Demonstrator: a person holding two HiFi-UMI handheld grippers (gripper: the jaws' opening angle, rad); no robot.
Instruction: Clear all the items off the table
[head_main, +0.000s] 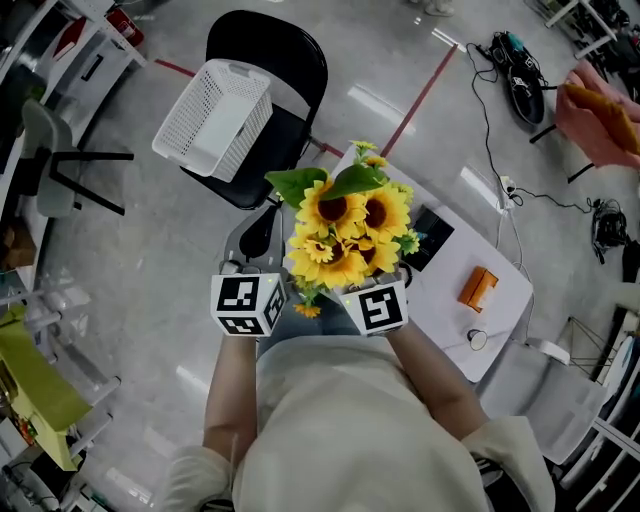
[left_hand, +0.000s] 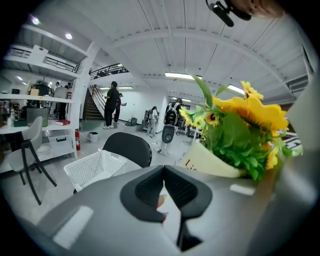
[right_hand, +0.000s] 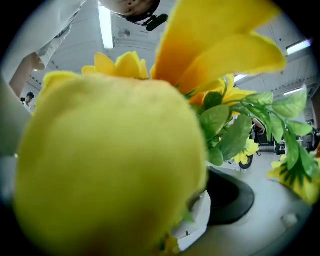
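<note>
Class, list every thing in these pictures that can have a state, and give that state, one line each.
sunflower bouquet: held up, clear of the table.
right tongs: shut on the sunflower bouquet.
left tongs: shut.
white basket: resting on the black chair, looks empty.
orange box: lying on the table.

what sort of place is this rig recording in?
Likely an open lab or workshop hall, not a home: grey polished floor with a red tape line, loose black cables, a dark staircase to a mezzanine, people standing about.
</note>
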